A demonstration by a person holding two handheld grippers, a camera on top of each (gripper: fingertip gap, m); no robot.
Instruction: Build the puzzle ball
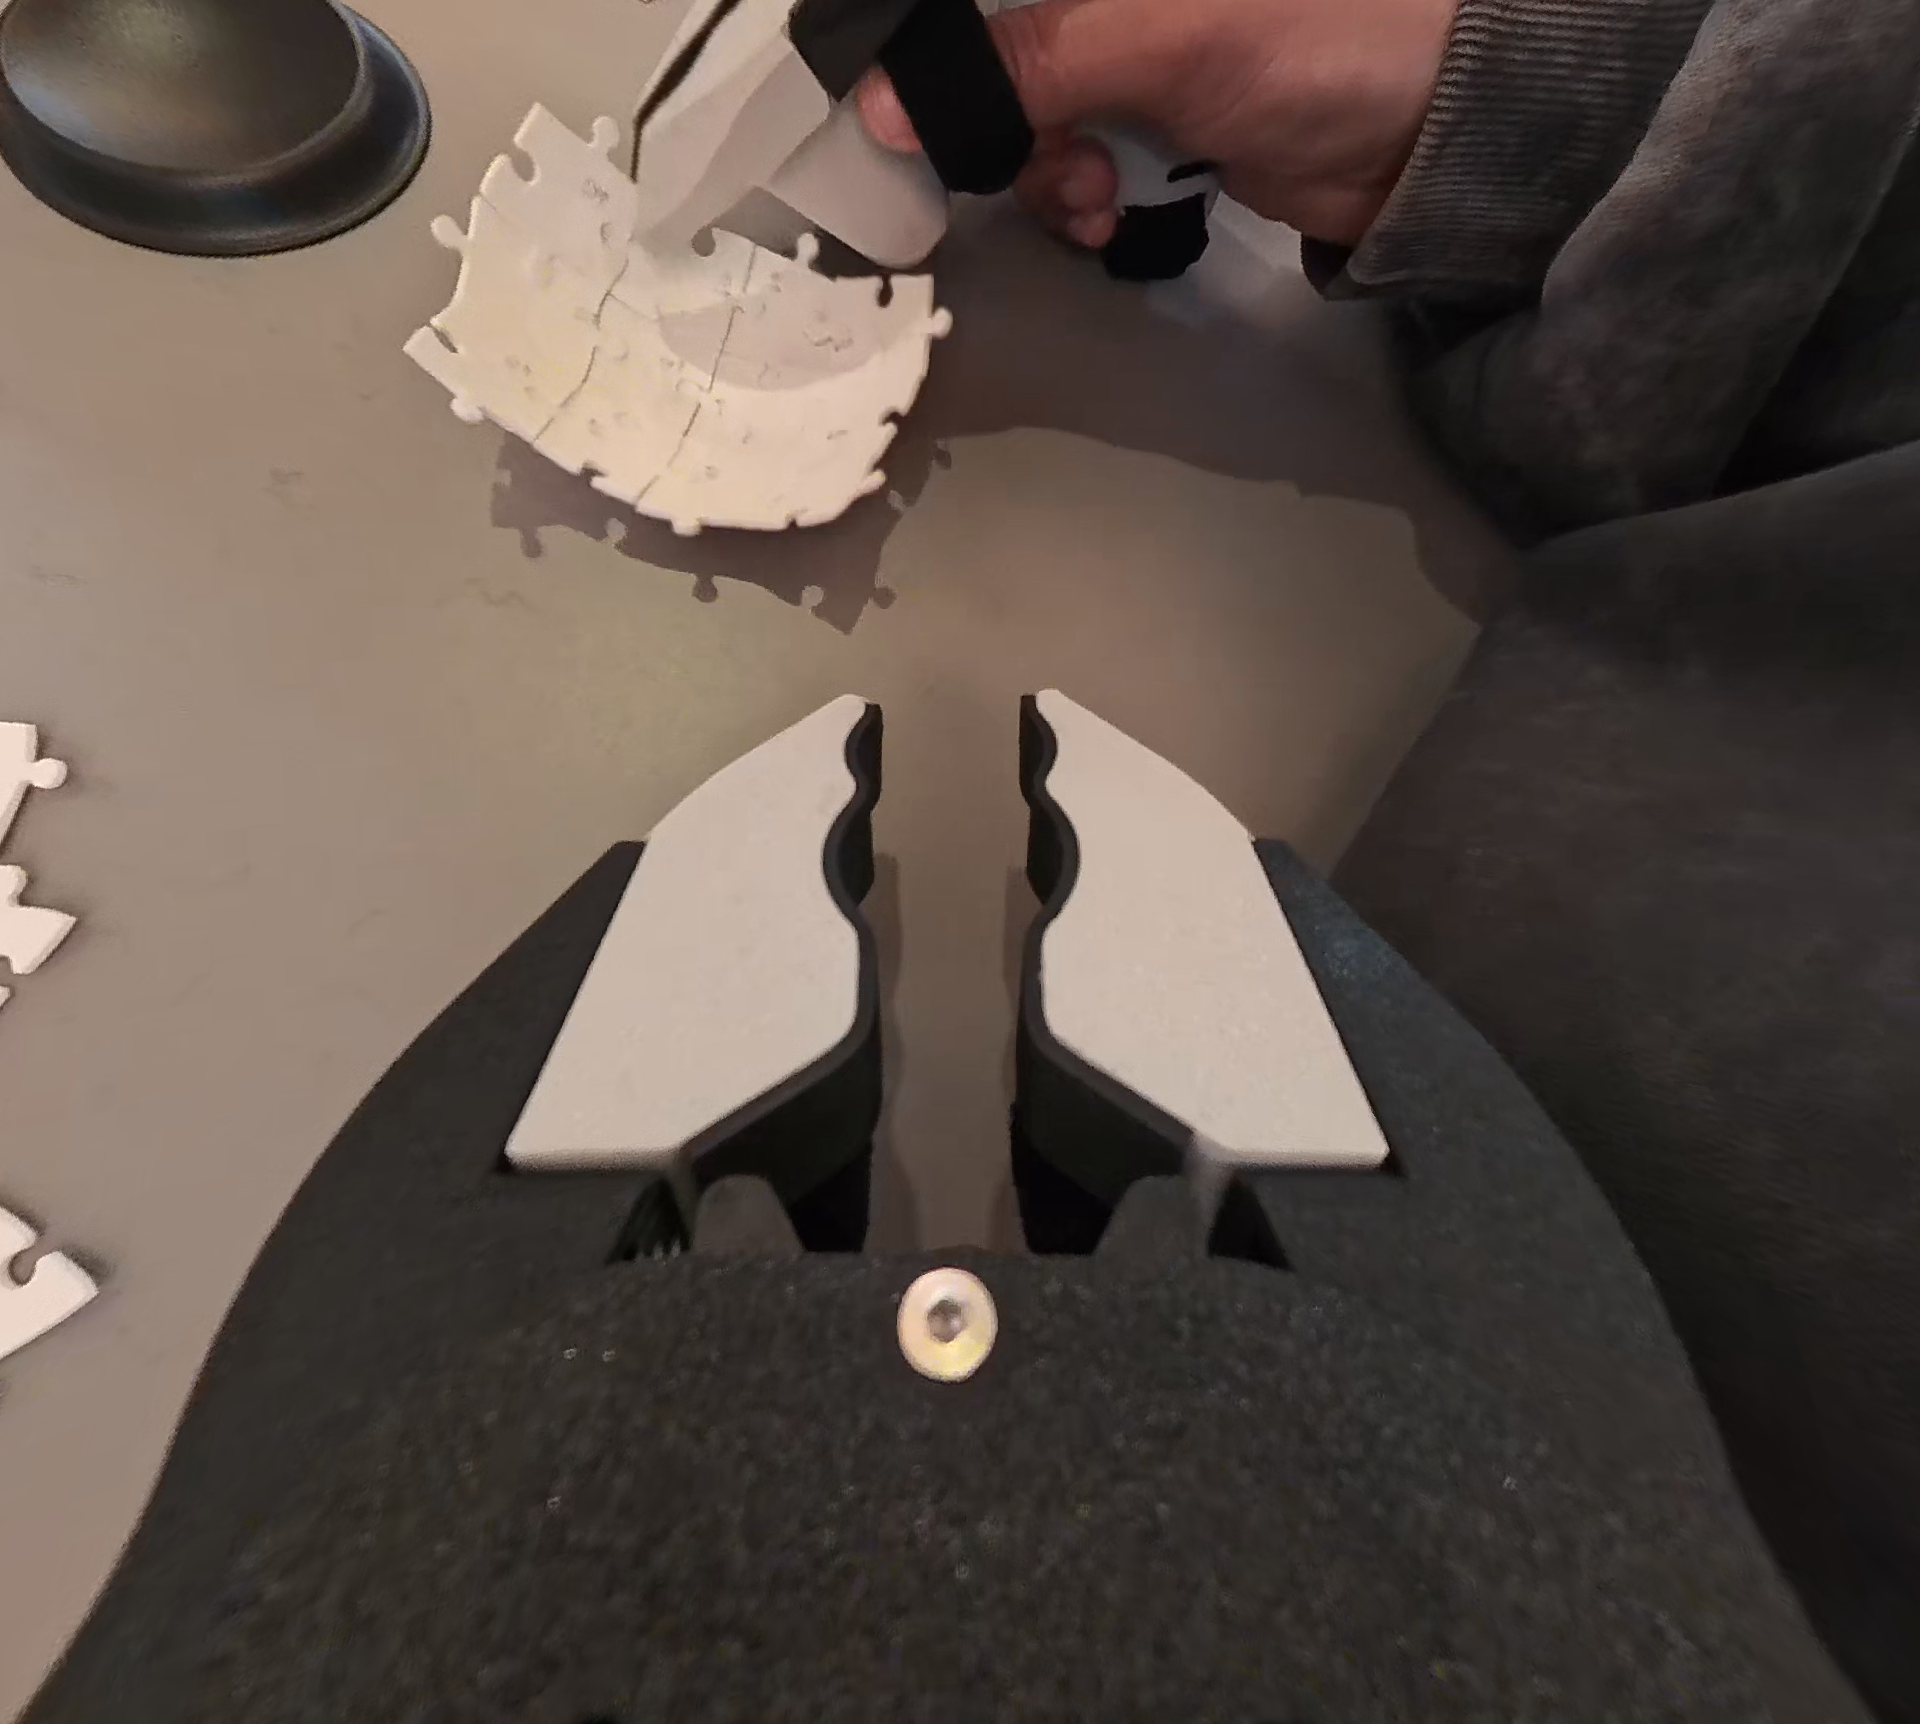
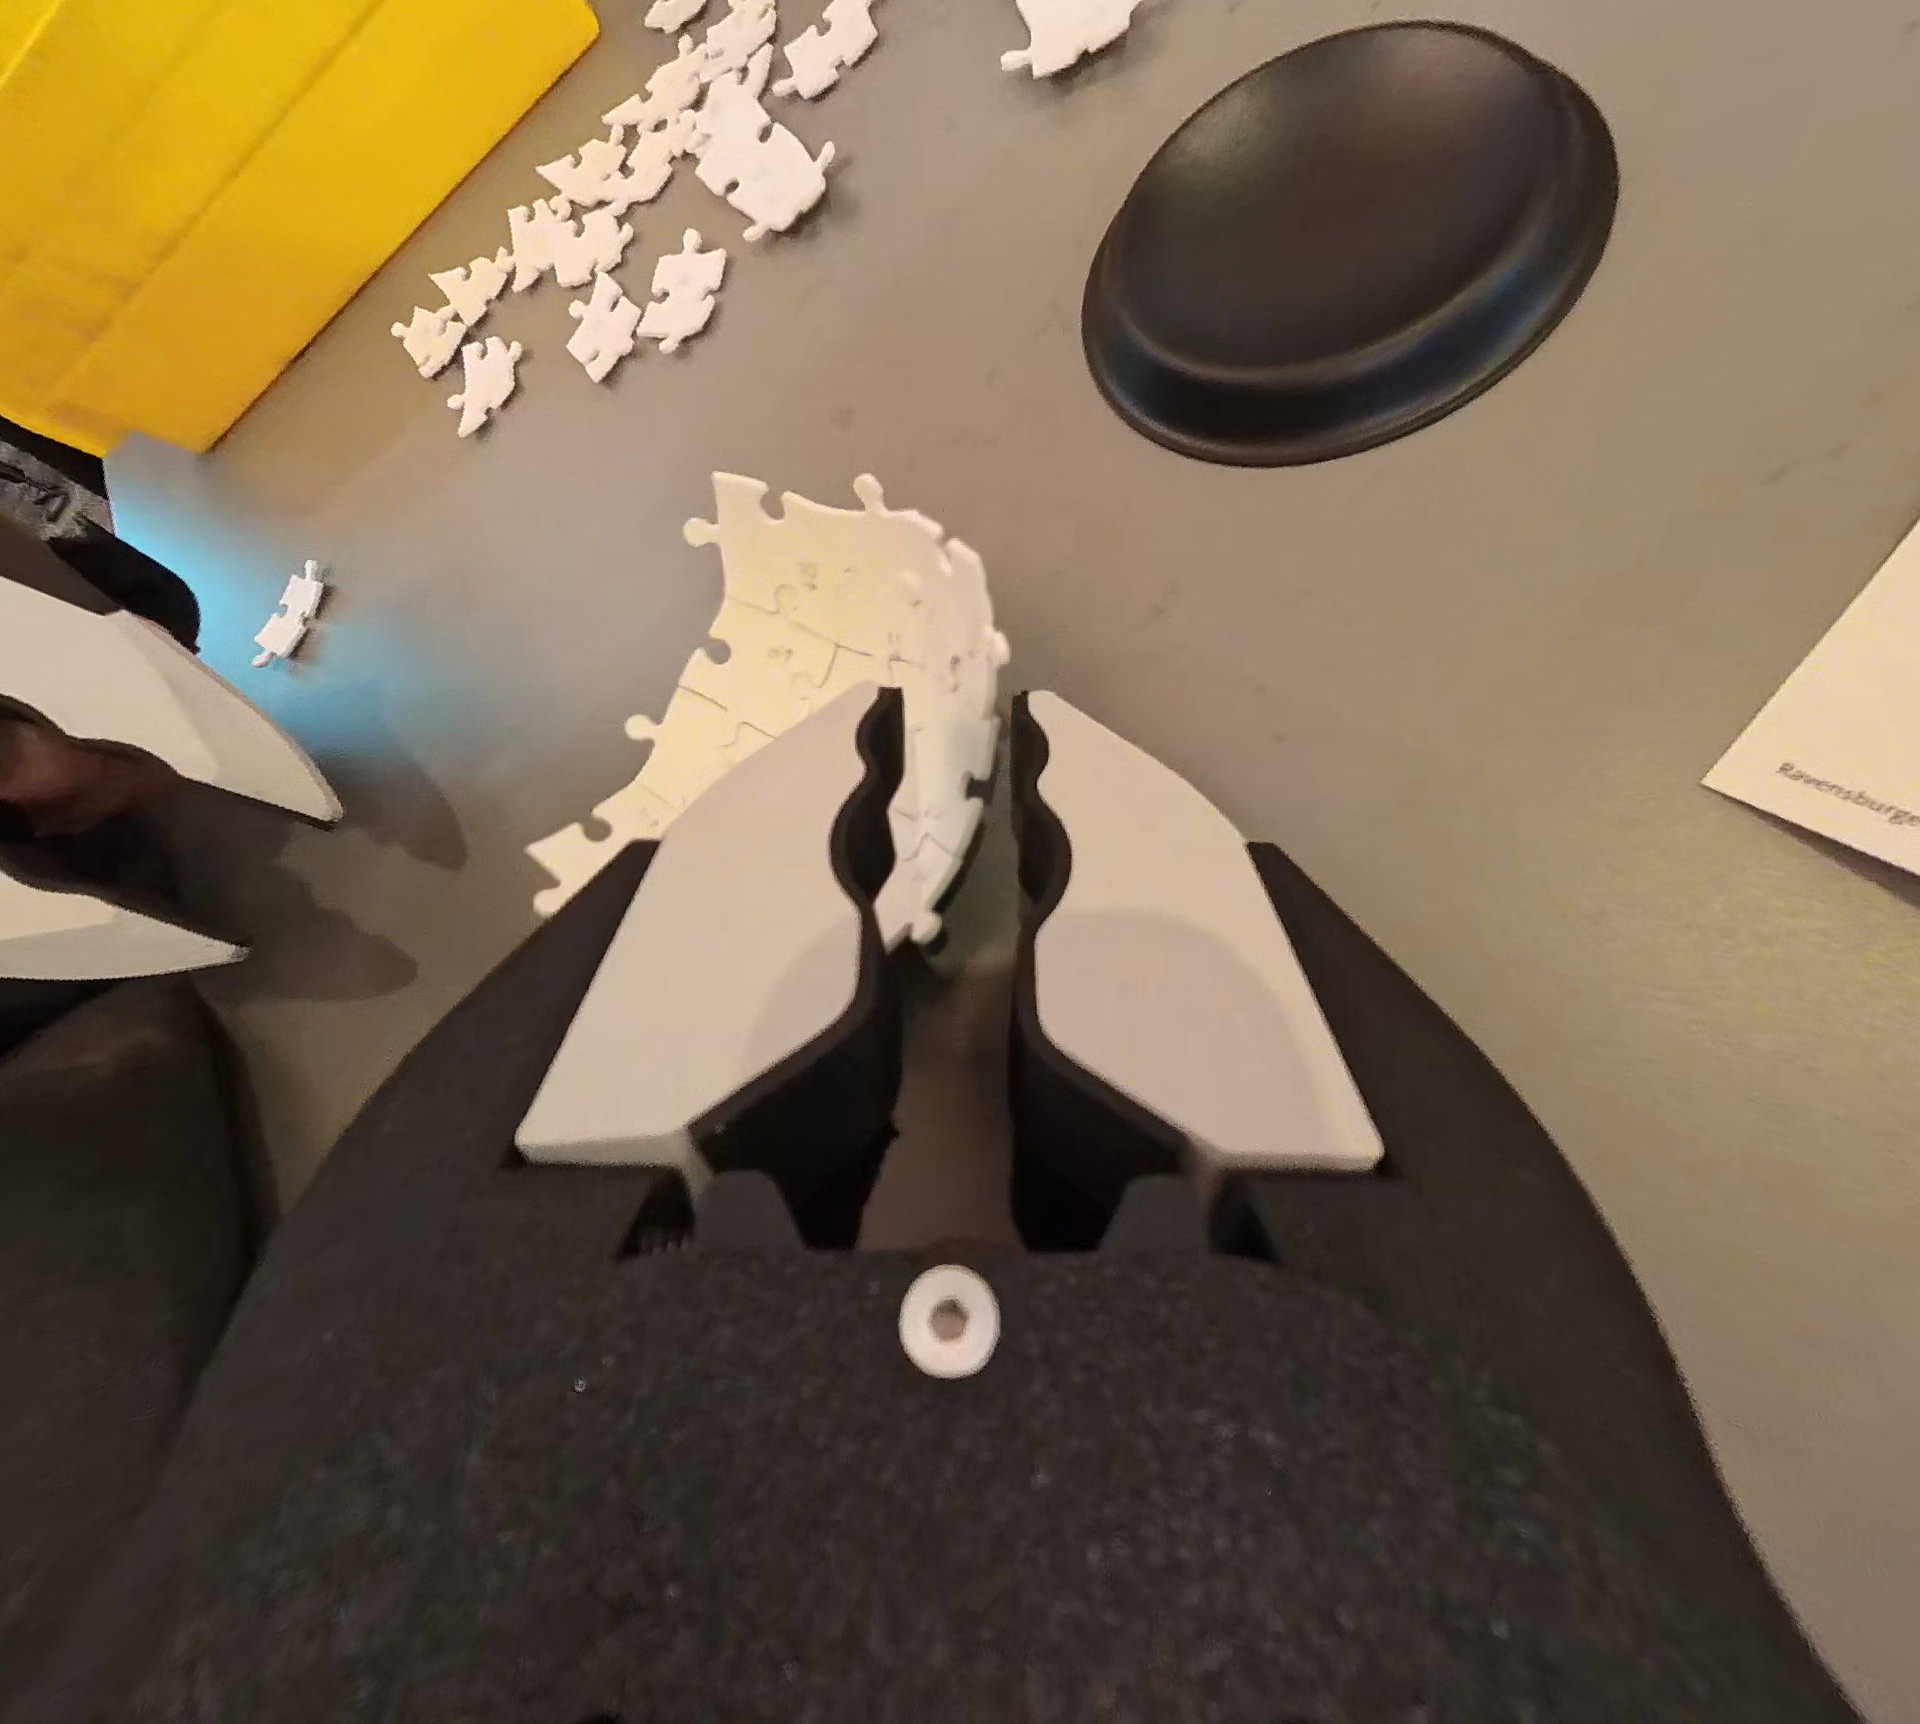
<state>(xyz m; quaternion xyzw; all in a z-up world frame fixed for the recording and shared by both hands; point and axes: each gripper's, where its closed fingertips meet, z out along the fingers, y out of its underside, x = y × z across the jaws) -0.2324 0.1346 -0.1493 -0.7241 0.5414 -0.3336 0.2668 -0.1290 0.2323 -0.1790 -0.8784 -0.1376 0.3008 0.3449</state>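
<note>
Both tongs are ours, one in each hand. Our right grey-and-black two-finger gripper (image 2: 951, 708) stands with its jaws parted, straddling the rim of the curved white shell of joined puzzle pieces (image 2: 831, 635), the part-built puzzle ball. From the left wrist view the same gripper (image 1: 665, 220) seems to press or pinch that rim, but its tips overlap there, so we cannot tell whether it truly clamps the shell or merely touches it. We judge it is there to steady the shell, which rests cupped side up on the smooth grey tabletop (image 1: 260, 531).

Our left grey-and-black two-finger gripper (image 1: 951, 713) is released and empty, hovering over bare table, near the shell but apart from it. We judge it waits to fetch a further piece.

Loose flat white puzzle pieces (image 2: 665, 147) lie scattered beside a bright yellow cardboard box (image 2: 239, 74), well apart from the shell. A round black shallow plastic dish (image 2: 1351, 240) sits between them and a white printed paper sheet (image 2: 1849, 739); we take the dish for the ball's stand.

Much is hidden. The right gripper's fingers cover the shell's near edge. The sheet and box are cut off by the frame. The marks on the pieces are too small to make out. A hand (image 1: 1226, 43) in a grey ribbed sleeve (image 1: 1621, 64) grips the right handle.
</note>
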